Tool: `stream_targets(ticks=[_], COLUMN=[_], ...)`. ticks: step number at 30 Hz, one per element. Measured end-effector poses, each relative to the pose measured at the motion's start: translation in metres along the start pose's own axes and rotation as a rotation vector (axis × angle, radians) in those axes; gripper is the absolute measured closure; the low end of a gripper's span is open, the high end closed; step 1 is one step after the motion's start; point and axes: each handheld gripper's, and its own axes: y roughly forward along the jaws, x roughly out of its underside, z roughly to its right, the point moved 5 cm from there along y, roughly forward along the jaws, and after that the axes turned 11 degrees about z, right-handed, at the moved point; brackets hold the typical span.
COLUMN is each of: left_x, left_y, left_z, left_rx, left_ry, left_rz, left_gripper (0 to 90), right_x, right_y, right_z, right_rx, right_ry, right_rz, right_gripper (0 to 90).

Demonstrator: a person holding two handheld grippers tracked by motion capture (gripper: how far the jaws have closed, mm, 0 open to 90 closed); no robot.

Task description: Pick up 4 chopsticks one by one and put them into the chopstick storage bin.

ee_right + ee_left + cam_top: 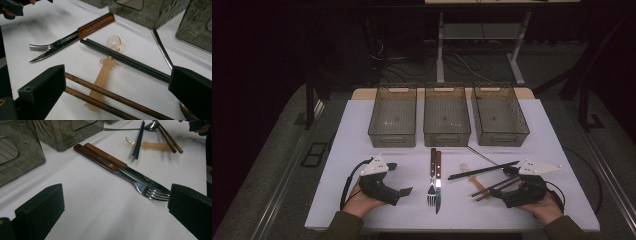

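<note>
Both grippers, left [396, 181] and right [508, 184], rest at the near edge with jaws wide apart and empty. Fork [432, 176] and knife [438, 180] lie between them, chopsticks [483, 170] just right. Sorting into the far bins [392, 117] looks unstarted; next comes a reach and pinch.

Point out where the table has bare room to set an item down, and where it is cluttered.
Bare cloth lies between the left tongs and the fork beside the knife, and along the table strip left of the three bins. It is crowded by the right tongs, where black chopsticks, brown chopsticks and an amber spoon overlap.
</note>
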Motion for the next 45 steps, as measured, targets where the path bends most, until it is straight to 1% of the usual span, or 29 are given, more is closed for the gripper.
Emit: stream_targets(ticks=[2,4,5,9,10,11,12,13,14,16,17,18,19,20,21,23,25,28,29,30,31,33,35,37,40,42,43,44,45], left_x=[0.000,0.001,0.001,0.001,0.001,0.000,0.000,0.001,0.001,0.001,0.002,0.002,0.002,0.002,0.002,0.002,0.002,0.002,0.002,0.001,0.001,0.002,0.002,0.003,0.003,0.003,0.003,0.003,0.002], left_y=[0.001,0.001,0.001,0.001,0.001,0.001,0.001,0.000,0.000,0.001,0.001,0.001,0.001,0.000,0.000,-0.001,-0.003,-0.007,-0.007,-0.007,-0.006,-0.005,-0.005,-0.006,-0.006,-0.006,-0.006,-0.006,-0.006], left_z=[0.000,0.000,0.000,-0.001,-0.001,0.000,0.000,0.000,0.000,0.000,0.000,0.000,0.000,0.000,0.000,0.001,0.000,-0.001,-0.001,-0.002,-0.002,0.000,0.001,0.001,0.002,0.002,0.001,0.001,0.002], left_rx=[-0.001,-0.003,-0.001,0.002,0.002,0.002,0.003,0.003,0.003,0.002,0.001,-0.002,-0.002,-0.001,-0.003,-0.002,-0.011,-0.016,-0.019,-0.019,-0.019,-0.016,-0.013,-0.015,-0.011,-0.010,-0.007,-0.007,-0.006], left_ry=[0.000,-0.005,-0.004,-0.019,-0.019,-0.018,-0.014,-0.012,-0.012,-0.015,-0.018,-0.019,-0.020,-0.017,-0.017,-0.017,-0.013,-0.012,-0.017,-0.023,-0.027,-0.026,-0.026,-0.029,-0.028,-0.030,-0.029,-0.029,-0.030], left_rz=[-0.001,0.002,0.001,0.005,0.005,0.006,0.004,0.001,0.001,-0.001,-0.001,-0.001,0.002,0.000,-0.003,-0.001,0.003,0.005,0.008,0.013,0.014,0.012,0.007,0.005,0.007,0.007,0.006,0.006,0.008], left_gripper=[0.0,0.0,0.0,0.0,0.0,0.0,0.0,0.0,0.0,0.0,0.0,0.0,0.0,0.0,0.0,0.0,0.0,0.0,0.0,0.0,0.0,0.0,0.0,0.0,0.0,0.0,0.0,0.0,0.0], right_x=[0.000,0.000,-0.001,-0.002,-0.001,-0.002,-0.002,-0.004,-0.004,-0.005,-0.005,-0.005,-0.005,-0.005,-0.004,-0.003,-0.004,-0.005,-0.005,-0.002,-0.001,0.002,0.004,0.005,0.011,0.012,0.014,0.014,0.015], right_y=[0.000,0.000,0.000,-0.001,-0.002,-0.005,-0.005,-0.007,-0.008,-0.009,-0.010,-0.010,-0.010,-0.010,-0.011,-0.012,-0.013,-0.014,-0.014,-0.013,-0.012,-0.012,-0.010,-0.008,0.000,0.001,0.004,0.004,0.007], right_z=[0.000,0.001,0.001,0.002,0.002,0.001,0.001,0.000,-0.001,-0.002,-0.003,-0.003,-0.004,-0.005,-0.008,-0.011,-0.014,-0.018,-0.018,-0.022,-0.023,-0.026,-0.029,-0.031,-0.038,-0.038,-0.041,-0.041,-0.043], right_rx=[0.000,-0.013,-0.019,-0.033,-0.035,-0.042,-0.042,-0.060,-0.066,-0.069,-0.093,-0.093,-0.100,-0.107,-0.130,-0.147,-0.166,-0.206,-0.206,-0.230,-0.234,-0.259,-0.280,-0.287,-0.308,-0.312,-0.317,-0.317,-0.318], right_ry=[0.001,0.008,0.012,0.019,0.024,0.015,0.015,0.016,0.012,0.018,0.010,0.010,0.010,0.011,0.005,-0.009,-0.011,-0.018,-0.018,-0.028,-0.026,-0.034,-0.051,-0.054,-0.082,-0.085,-0.092,-0.092,-0.103], right_rz=[-0.001,0.001,0.000,-0.003,-0.009,-0.007,-0.007,-0.009,-0.008,-0.013,-0.023,-0.023,-0.026,-0.030,-0.048,-0.061,-0.076,-0.084,-0.084,-0.111,-0.117,-0.147,-0.172,-0.179,-0.239,-0.250,-0.266,-0.266,-0.279], right_gripper=[1.0,1.3,4.3,7.0,10.8,14.7,14.7,20.0,22.5,24.4,31.8,31.8,34.7,39.0,45.9,53.8,61.6,73.3,73.3,79.9,83.1,88.8,89.5,89.6,89.6,89.6,89.6,89.6,89.6])
